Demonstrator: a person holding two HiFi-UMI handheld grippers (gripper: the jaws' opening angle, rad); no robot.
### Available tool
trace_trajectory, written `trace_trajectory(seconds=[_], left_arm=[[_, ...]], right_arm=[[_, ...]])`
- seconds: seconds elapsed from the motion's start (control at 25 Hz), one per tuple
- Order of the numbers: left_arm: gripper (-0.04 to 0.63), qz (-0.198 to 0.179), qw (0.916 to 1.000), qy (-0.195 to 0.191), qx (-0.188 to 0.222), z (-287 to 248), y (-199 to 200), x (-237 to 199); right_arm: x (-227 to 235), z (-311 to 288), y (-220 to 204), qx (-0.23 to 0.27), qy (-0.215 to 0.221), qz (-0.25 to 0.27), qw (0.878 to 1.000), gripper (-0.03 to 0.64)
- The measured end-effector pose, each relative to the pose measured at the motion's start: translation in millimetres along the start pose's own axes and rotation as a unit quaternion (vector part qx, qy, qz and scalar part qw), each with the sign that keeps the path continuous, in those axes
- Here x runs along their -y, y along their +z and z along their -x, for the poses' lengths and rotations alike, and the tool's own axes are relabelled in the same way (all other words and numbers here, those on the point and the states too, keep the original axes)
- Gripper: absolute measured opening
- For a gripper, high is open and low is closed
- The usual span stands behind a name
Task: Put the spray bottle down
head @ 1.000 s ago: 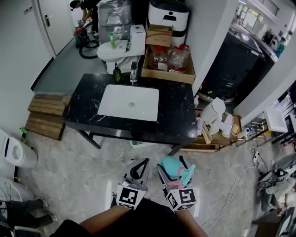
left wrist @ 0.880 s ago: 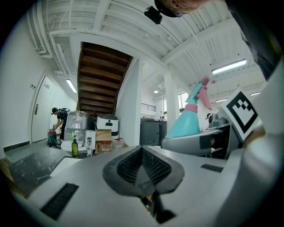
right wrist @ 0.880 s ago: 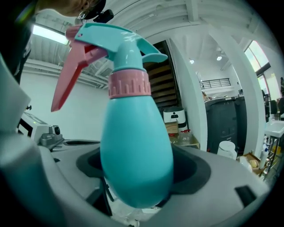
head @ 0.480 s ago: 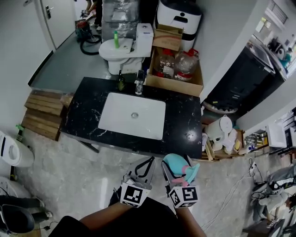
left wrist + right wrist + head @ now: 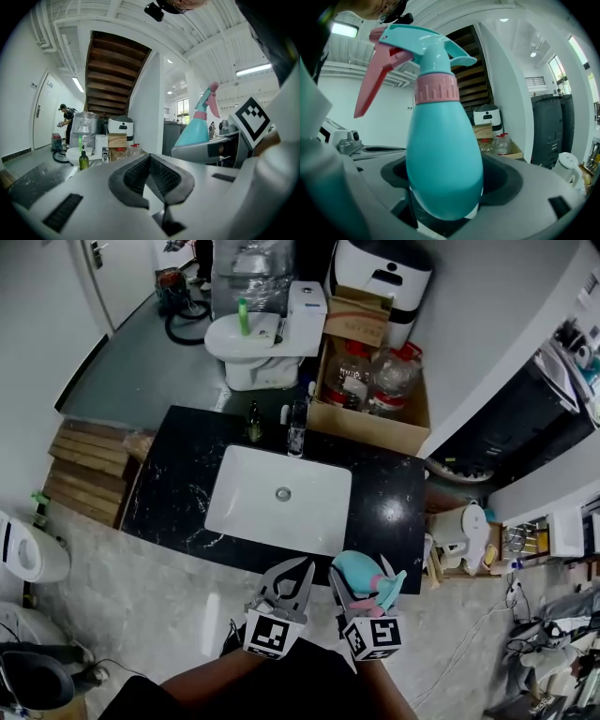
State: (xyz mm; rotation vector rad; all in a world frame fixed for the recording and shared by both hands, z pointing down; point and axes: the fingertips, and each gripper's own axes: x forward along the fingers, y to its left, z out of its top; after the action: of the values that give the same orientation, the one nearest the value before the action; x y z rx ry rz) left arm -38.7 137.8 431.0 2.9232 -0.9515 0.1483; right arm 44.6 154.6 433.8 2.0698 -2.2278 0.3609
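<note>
Now the right gripper (image 5: pixel 360 585) squeezes the blue spray bottle (image 5: pixel 443 154), upright, at the near edge of the black counter (image 5: pixel 384 507). The left gripper (image 5: pixel 300 568) is closed and empty. Best to lower the bottle slowly, flat, right of the sink (image 5: pixel 278 498), then let go.

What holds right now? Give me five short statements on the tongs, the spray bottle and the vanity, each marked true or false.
1. The right tongs are shut on the spray bottle. True.
2. The left tongs hold a green bottle. False: they are shut with nothing between them.
3. A white sink basin is set into a black counter. True.
4. The spray bottle stands on the counter. False: it is up off the counter, gripped round its body by the right tongs.
5. The spray bottle's trigger is black. False: the trigger is pink, on a teal body.
</note>
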Motion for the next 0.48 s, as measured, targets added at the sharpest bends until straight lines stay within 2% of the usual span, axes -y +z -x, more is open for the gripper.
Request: trace_trajectory(seconds=[0.48], left_arm=[[0.011,0.009,0.9998,-0.017,0.000,-57,1,-68]], right_arm=[[15,-81,10,-0.020,-0.019,-0.015,1.000,0.420]])
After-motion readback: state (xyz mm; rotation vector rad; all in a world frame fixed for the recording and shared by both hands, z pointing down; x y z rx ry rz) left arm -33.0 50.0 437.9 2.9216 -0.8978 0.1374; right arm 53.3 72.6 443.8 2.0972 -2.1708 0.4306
